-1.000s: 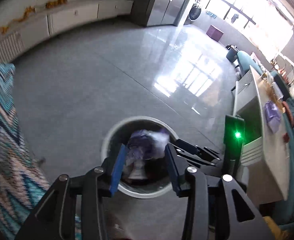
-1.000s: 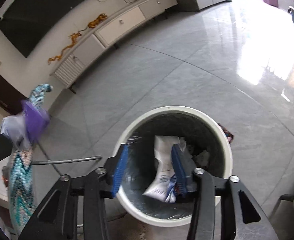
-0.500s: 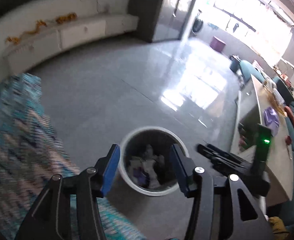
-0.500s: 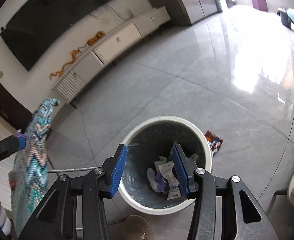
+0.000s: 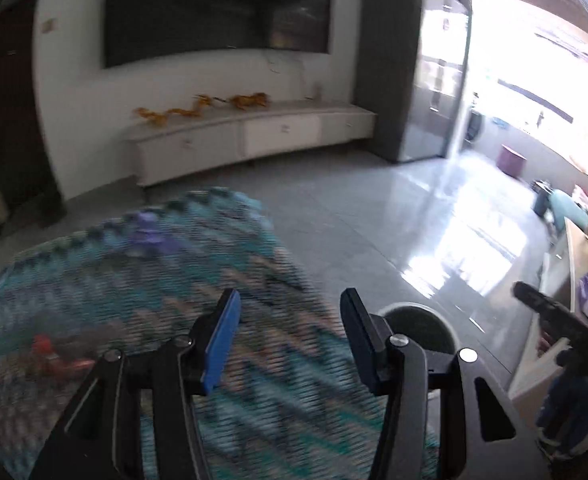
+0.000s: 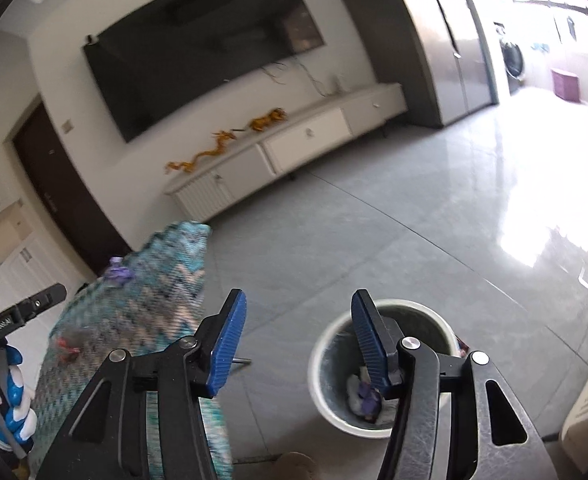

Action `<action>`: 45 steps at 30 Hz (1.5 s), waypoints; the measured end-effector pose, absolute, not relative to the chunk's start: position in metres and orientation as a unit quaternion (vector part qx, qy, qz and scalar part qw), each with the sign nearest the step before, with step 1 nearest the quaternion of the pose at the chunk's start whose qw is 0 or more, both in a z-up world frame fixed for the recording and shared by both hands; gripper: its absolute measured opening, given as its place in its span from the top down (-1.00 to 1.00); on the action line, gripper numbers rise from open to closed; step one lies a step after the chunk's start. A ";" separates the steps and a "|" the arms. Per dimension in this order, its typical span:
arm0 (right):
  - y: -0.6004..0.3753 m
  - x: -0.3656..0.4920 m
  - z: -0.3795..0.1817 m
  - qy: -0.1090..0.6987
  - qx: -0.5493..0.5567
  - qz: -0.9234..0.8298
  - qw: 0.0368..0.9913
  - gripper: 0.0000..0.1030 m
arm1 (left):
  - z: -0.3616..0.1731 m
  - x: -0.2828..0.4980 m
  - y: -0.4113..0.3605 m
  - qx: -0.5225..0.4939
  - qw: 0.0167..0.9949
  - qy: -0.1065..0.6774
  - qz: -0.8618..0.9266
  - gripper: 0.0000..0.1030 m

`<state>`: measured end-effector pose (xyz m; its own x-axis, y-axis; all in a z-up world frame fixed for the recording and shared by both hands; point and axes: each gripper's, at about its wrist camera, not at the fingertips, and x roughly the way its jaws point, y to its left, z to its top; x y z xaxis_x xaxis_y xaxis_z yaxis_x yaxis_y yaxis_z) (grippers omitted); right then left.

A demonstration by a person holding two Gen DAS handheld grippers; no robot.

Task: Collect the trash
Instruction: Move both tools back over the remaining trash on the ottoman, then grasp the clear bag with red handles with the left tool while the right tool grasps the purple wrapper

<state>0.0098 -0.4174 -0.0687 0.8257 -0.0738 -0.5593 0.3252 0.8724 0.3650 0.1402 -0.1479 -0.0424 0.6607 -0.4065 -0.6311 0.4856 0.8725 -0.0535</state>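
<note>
A white round trash bin [image 6: 382, 368] stands on the grey floor and holds crumpled white and purple trash [image 6: 364, 394]. It also shows in the left wrist view [image 5: 418, 326], behind my left gripper's right finger. My left gripper [image 5: 289, 338] is open and empty over a zigzag-patterned cloth surface [image 5: 133, 300]. On that surface lie a purple scrap [image 5: 147, 230] and a red scrap [image 5: 49, 354]. My right gripper [image 6: 298, 340] is open and empty, above and left of the bin. The purple scrap [image 6: 117, 276] and red scrap [image 6: 67, 344] show in the right wrist view too.
A white low cabinet [image 5: 249, 140] with orange ornaments runs along the far wall under a dark TV [image 6: 201, 48]. A small wrapper [image 6: 462, 346] lies on the floor behind the bin. A white table edge [image 5: 550, 320] is at the right. The other gripper [image 5: 554, 324] reaches in from the right.
Both grippers have risen and tilted up away from the bin. The left one has swung left over the patterned cloth. The trash that was falling now lies in the bin.
</note>
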 end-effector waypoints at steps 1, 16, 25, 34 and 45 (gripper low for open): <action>-0.411 0.012 -0.064 0.274 0.224 -0.101 0.930 -0.06 | -0.038 0.141 -0.130 0.049 0.914 0.330 -0.233 0.02; -0.305 0.035 -0.004 0.268 0.148 -0.025 0.952 -0.18 | -0.023 0.129 0.030 -0.019 0.955 0.281 -0.092 -0.06; -0.246 0.052 0.009 0.280 0.107 0.002 0.954 -0.21 | -0.041 0.126 0.096 -0.073 0.953 0.288 -0.063 -0.07; -0.210 0.068 -0.007 0.325 0.084 0.000 0.942 -0.22 | -0.058 0.133 0.133 -0.109 0.948 0.293 -0.052 -0.07; -0.184 0.102 -0.012 0.355 0.048 0.015 0.933 -0.29 | -0.083 0.157 0.142 -0.122 0.936 0.325 -0.057 -0.07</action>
<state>0.1019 -0.1839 -0.0121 0.7473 0.0618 -0.6616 0.0062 0.9950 0.0999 0.1574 0.1417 -0.0834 0.7821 -0.1859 -0.5948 0.0268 0.9636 -0.2658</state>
